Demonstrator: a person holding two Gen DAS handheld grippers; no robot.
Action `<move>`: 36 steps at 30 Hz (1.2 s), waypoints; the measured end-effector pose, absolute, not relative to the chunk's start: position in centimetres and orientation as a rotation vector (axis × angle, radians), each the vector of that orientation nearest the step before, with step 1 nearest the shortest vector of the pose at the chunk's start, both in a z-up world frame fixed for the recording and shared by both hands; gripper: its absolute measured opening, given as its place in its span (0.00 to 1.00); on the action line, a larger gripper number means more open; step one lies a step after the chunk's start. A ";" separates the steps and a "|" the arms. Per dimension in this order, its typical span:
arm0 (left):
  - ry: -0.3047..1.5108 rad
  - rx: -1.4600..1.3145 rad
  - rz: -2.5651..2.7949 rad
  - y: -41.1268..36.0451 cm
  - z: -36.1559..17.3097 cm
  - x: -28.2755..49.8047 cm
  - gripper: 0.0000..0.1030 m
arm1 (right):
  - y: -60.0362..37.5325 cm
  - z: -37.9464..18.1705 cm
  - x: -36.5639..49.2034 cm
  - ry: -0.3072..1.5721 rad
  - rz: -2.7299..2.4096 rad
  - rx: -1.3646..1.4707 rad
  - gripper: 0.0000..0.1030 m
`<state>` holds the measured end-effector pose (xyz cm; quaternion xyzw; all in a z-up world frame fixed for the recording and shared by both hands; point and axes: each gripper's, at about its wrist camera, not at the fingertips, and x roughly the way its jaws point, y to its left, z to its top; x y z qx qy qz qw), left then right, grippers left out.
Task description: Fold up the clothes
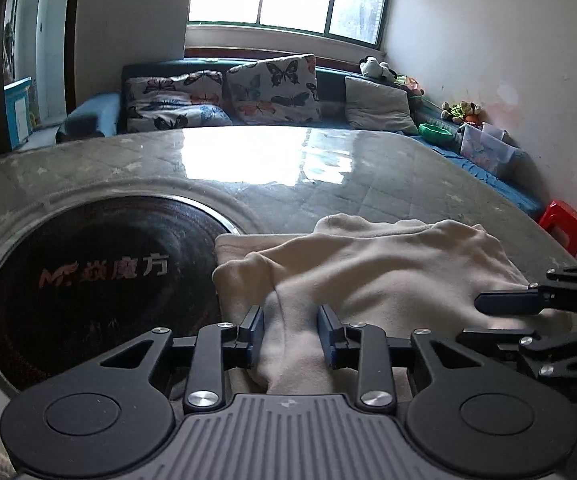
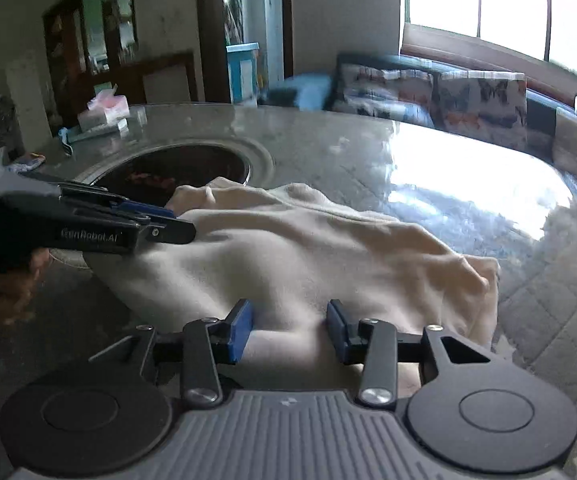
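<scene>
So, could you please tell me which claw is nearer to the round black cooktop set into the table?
Left. The left claw sits at the cream garment's edge beside the cooktop; the right claw is farther along the cloth.

The dark round cooktop [image 1: 100, 276] set in the table reads "M 战魔方". The left gripper [image 2: 160, 216] reads "GenRobot.AI" on its side.
</scene>
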<state>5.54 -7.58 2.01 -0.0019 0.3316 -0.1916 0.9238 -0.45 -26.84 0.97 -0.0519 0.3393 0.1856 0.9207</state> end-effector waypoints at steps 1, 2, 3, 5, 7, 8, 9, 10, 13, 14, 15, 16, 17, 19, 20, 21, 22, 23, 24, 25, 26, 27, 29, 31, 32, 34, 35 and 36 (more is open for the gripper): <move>0.683 -0.004 -0.398 -7.5 2.1 5.3 0.33 | -26.9 0.9 -0.8 0.689 0.384 -0.109 0.40; 0.686 -0.004 -0.402 -7.3 2.1 5.0 0.33 | -27.0 0.8 -1.1 0.684 0.387 -0.109 0.40; 0.686 0.007 -0.407 -7.4 2.2 4.5 0.32 | -27.2 0.9 -1.3 0.687 0.391 -0.105 0.40; 0.688 0.023 -0.418 -7.4 2.4 3.4 0.32 | -27.3 1.0 -2.1 0.692 0.405 -0.117 0.40; 0.691 0.043 -0.437 -7.5 2.5 1.9 0.32 | -27.5 1.2 -3.2 0.700 0.419 -0.121 0.40; 0.691 0.049 -0.449 -7.5 2.5 1.2 0.32 | -27.6 1.2 -3.7 0.704 0.426 -0.122 0.40; 0.692 0.056 -0.462 -7.5 2.5 0.5 0.33 | -27.7 1.3 -4.3 0.708 0.433 -0.124 0.40; 0.693 0.062 -0.474 -7.5 2.6 -0.1 0.33 | -27.8 1.4 -4.8 0.712 0.439 -0.125 0.40; 0.690 0.069 -0.488 -7.5 3.0 -1.2 0.33 | -28.5 1.7 -6.5 0.721 0.457 -0.098 0.40; 0.683 0.075 -0.487 -7.5 3.3 -1.4 0.32 | -28.9 2.1 -7.1 0.718 0.454 -0.077 0.40; 0.677 0.082 -0.486 -7.6 3.7 -1.6 0.31 | -29.7 2.5 -7.8 0.710 0.441 -0.042 0.40; 0.656 0.079 -0.489 -7.6 4.2 -1.9 0.31 | -30.5 2.8 -8.1 0.706 0.428 -0.011 0.40; 0.645 0.072 -0.505 -7.9 4.6 -2.0 0.31 | -31.3 3.2 -8.5 0.701 0.414 0.020 0.40; 0.623 0.057 -0.536 -8.5 5.3 -2.2 0.31 | -32.7 3.4 -9.0 0.698 0.384 0.055 0.40; 0.612 0.050 -0.552 -8.8 5.6 -2.3 0.31 | -33.1 3.1 -9.0 0.710 0.366 0.058 0.39; 0.601 0.042 -0.568 -9.0 5.9 -2.4 0.31 | -33.6 2.7 -8.9 0.729 0.351 0.065 0.38; 0.600 0.048 -0.582 -9.6 5.9 -2.6 0.31 | -34.0 2.3 -8.8 0.739 0.344 0.080 0.38; 0.607 0.051 -0.591 -10.1 5.7 -2.6 0.31 | -34.4 2.1 -8.8 0.746 0.340 0.095 0.38; 0.613 0.053 -0.600 -10.5 5.4 -2.7 0.31 | -34.6 2.3 -8.9 0.744 0.340 0.100 0.37; 0.620 0.056 -0.609 -10.9 5.2 -2.7 0.31 | -34.7 2.7 -8.9 0.736 0.338 0.092 0.37; 0.627 0.054 -0.618 -11.3 5.0 -2.7 0.31 | -34.8 3.1 -8.9 0.727 0.335 0.084 0.37; 0.629 0.058 -0.626 -11.7 4.6 -3.0 0.31 | -34.9 3.5 -8.7 0.719 0.332 0.078 0.37; 0.634 0.072 -0.641 -12.4 4.2 -3.1 0.31 | -35.0 4.1 -8.2 0.705 0.325 0.068 0.37; 0.641 0.084 -0.657 -13.0 3.8 -3.2 0.31 | -34.9 4.4 -7.2 0.694 0.323 0.070 0.34; 0.646 0.092 -0.662 -13.3 3.5 -3.2 0.31 | -34.8 4.3 -6.5 0.694 0.326 0.071 0.31; 0.651 0.124 -0.657 -14.0 2.9 -3.4 0.31 | -34.7 3.7 -5.2 0.705 0.319 0.076 0.29; 0.654 0.132 -0.657 -14.1 2.6 -3.5 0.31 | -34.7 3.3 -4.6 0.717 0.311 0.079 0.28; 0.658 0.132 -0.657 -14.2 2.5 -3.5 0.31 | -34.7 2.8 -4.0 0.734 0.303 0.079 0.26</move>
